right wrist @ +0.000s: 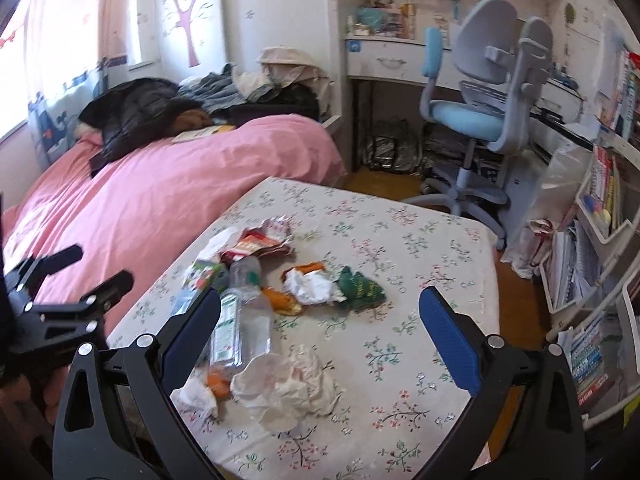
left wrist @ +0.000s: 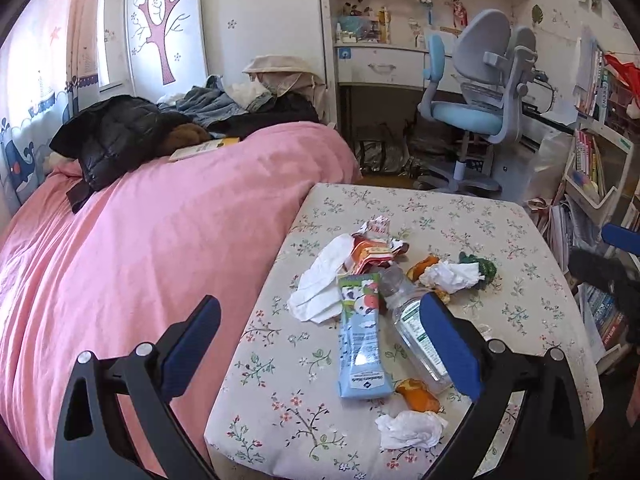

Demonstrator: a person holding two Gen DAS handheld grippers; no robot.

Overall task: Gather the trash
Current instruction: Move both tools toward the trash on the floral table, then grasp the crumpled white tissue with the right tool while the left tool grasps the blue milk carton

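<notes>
You are holding both grippers above the near edge of the bench (left wrist: 532, 240), whose flowered cloth is carrying all the trash. Your left gripper (left wrist: 320, 344) is hovering with its fingers (left wrist: 450, 344) spread wide apart and gripping nothing; between them, lower down, the blue milk carton (left wrist: 360, 340) is lying flat, and the clear plastic bottle (left wrist: 416, 332) is lying just beside it on its right, touching it. Beyond the carton a white tissue (left wrist: 320, 288) is spreading out, with a crumpled red snack wrapper (left wrist: 372, 248) behind it. Farther right, a balled white paper (left wrist: 452, 276) is sitting against a green wrapper (left wrist: 484, 266), with orange peel (left wrist: 426, 264) at its left side. Nearer you, another piece of peel (left wrist: 418, 394) is lying just beside a small white wad (left wrist: 412, 430).

Your right gripper (right wrist: 320, 344) is also hanging open, its fingers (right wrist: 450, 344) well apart and empty. Beneath it a large crumpled tissue (right wrist: 288, 388) is lying on the cloth, near the bottle (right wrist: 244, 320). In this view the left gripper (right wrist: 76, 280) is showing at the left edge, over the pink bedspread (right wrist: 168, 188).

The bed is standing against the bench's left side, with a black jacket (left wrist: 112, 132) piled on it. A blue desk chair (left wrist: 480, 100) is standing beyond the bench, and shelves of books (left wrist: 596, 160) are lining the right.
</notes>
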